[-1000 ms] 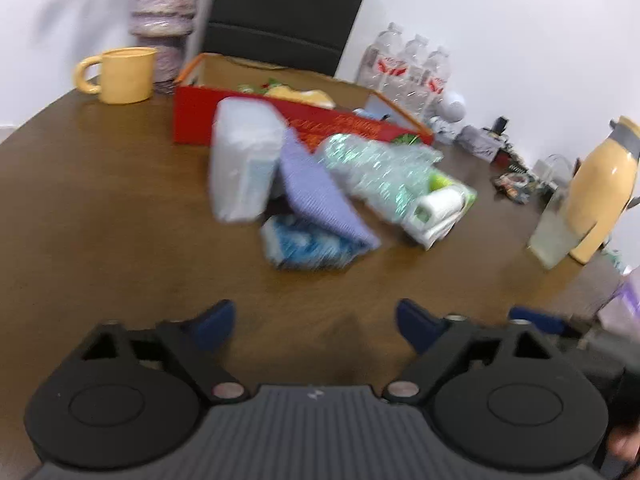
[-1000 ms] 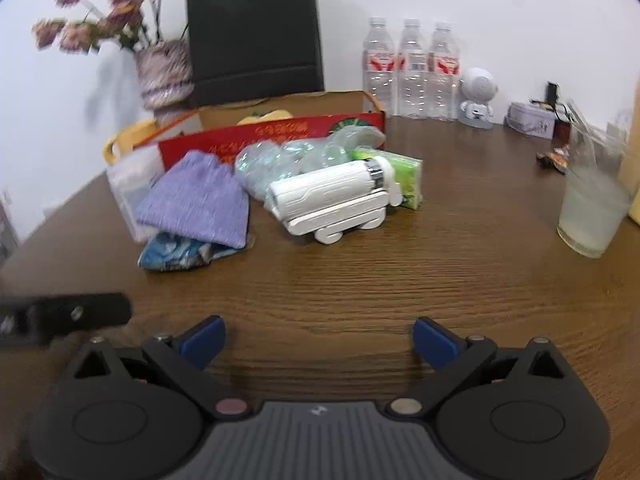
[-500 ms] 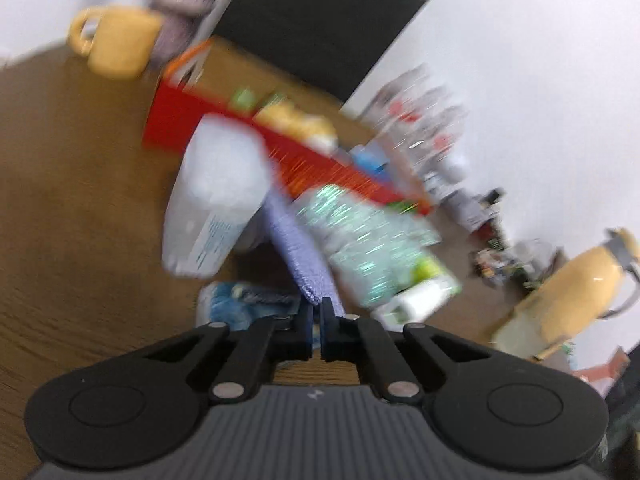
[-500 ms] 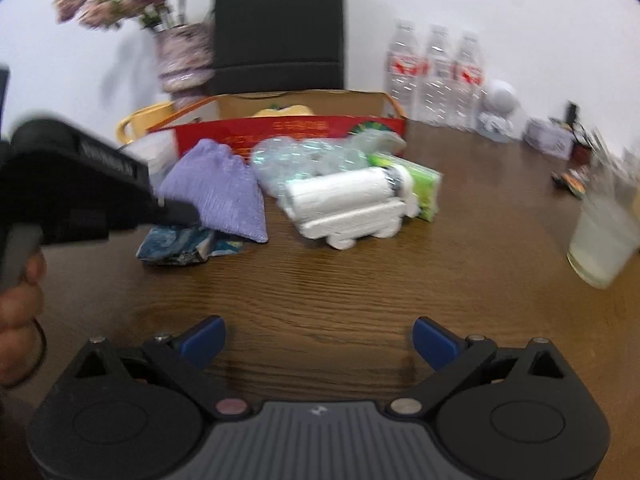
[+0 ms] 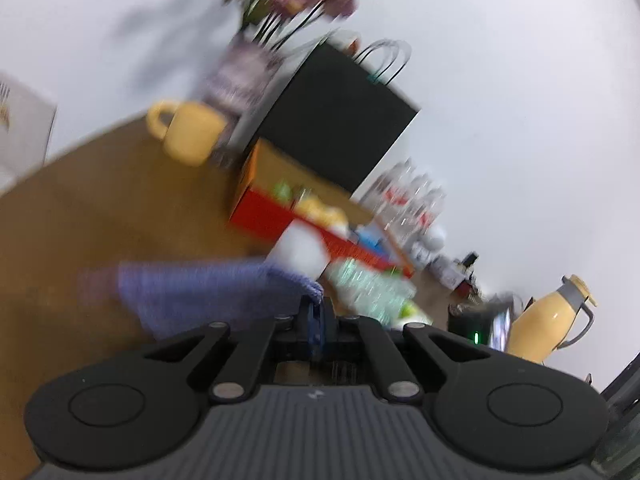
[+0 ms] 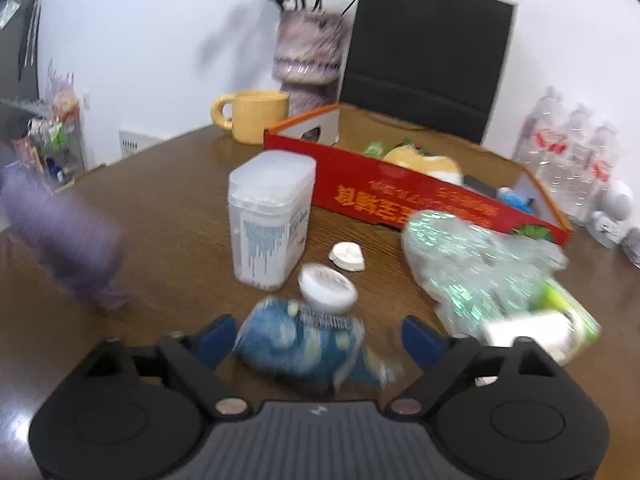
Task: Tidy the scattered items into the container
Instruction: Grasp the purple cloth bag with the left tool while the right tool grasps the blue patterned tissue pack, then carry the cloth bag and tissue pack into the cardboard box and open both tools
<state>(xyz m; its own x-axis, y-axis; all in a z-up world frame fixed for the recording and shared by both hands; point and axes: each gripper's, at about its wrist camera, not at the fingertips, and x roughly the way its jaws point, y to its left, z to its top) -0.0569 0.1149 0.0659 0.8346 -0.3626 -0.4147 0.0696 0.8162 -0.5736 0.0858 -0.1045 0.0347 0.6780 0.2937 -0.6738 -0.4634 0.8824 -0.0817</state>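
Observation:
My left gripper [image 5: 318, 322] is shut on the purple knitted cloth [image 5: 192, 294] and holds it lifted above the table; the cloth also shows blurred at the left of the right wrist view [image 6: 64, 236]. My right gripper [image 6: 316, 338] is open, its fingers on either side of a blue patterned packet [image 6: 304, 344] on the table. The red cardboard box [image 6: 400, 200] stands behind, with a few items inside. A clear plastic tub [image 6: 270, 212], a white round lid [image 6: 328, 286], a small white piece [image 6: 347, 256] and a shiny plastic bag [image 6: 476, 264] lie in front of the box.
A yellow mug [image 6: 252, 114], a flower vase [image 6: 310, 60] and a black paper bag [image 6: 428, 56] stand behind the box. Water bottles [image 6: 568, 160] are at the right. A yellow jug [image 5: 548, 320] stands at the far right in the left wrist view.
My left gripper shut on the purple cloth and lifted it away to the left, uncovering the lid and small white piece. My right gripper moved forward around the blue packet.

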